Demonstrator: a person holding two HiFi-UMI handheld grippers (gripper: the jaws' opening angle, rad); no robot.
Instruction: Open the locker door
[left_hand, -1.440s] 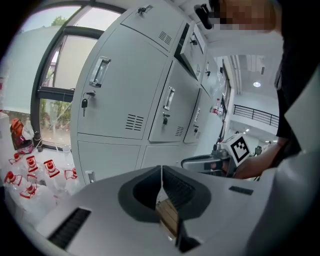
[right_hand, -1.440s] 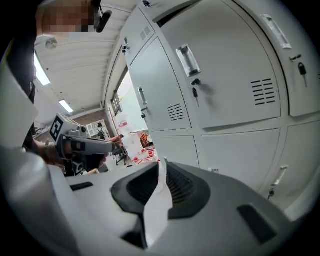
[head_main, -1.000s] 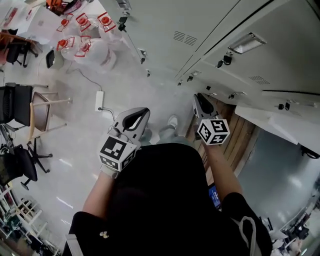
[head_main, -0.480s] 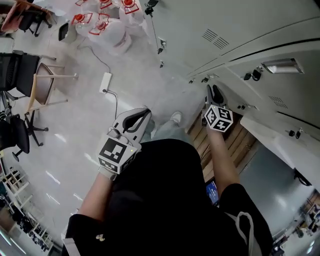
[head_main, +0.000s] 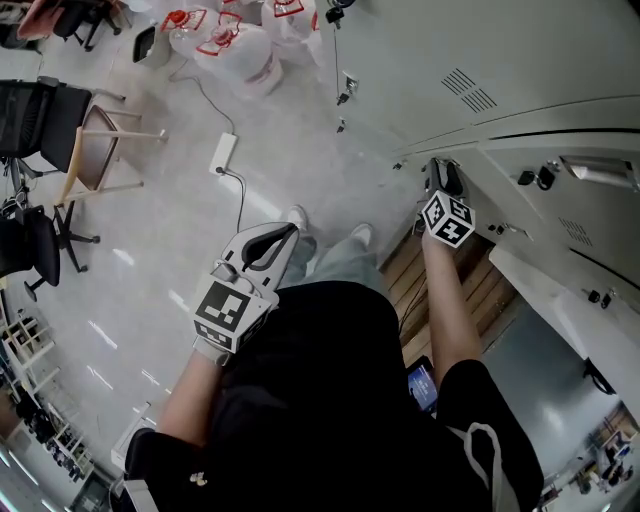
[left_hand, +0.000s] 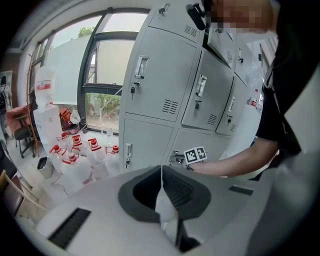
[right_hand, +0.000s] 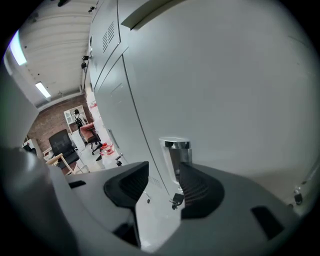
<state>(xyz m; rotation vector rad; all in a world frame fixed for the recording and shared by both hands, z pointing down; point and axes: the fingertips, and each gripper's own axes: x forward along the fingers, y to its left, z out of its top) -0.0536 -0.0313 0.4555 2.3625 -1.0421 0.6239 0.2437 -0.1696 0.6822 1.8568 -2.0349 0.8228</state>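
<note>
- The right claw (right_hand: 162, 182) is open; its two jaws have just been moving apart, and there is a wide gap between them
- The shiny metal handle (right_hand: 176, 157) of the locker door (right_hand: 225, 100) stands in that gap, close to the right jaw, and the pads are not squeezing it
- A small dark bit hangs just under the handle, too small to tell what it is
- From the head view, the right claw (head_main: 440, 180) reaches out and down to a door in the bottom row of the grey lockers (head_main: 520, 90), near the floor (head_main: 160, 260)
- That door looks closed, flat with the doors beside it
- The left claw (left_hand: 161, 172) is closed, jaws pressed together with nothing in them
- The left claw (head_main: 272, 240) hangs in front of the person (head_main: 320, 400), well apart from the lockers, over the pale floor
- Farther off, water jugs (head_main: 240, 45) with red tops stand in a bunch by the end of the lockers
- A white power strip (head_main: 222, 152) lies on the floor near them, with its cord trailing
- A wooden chair (head_main: 95, 150) stands off to the left side
</note>
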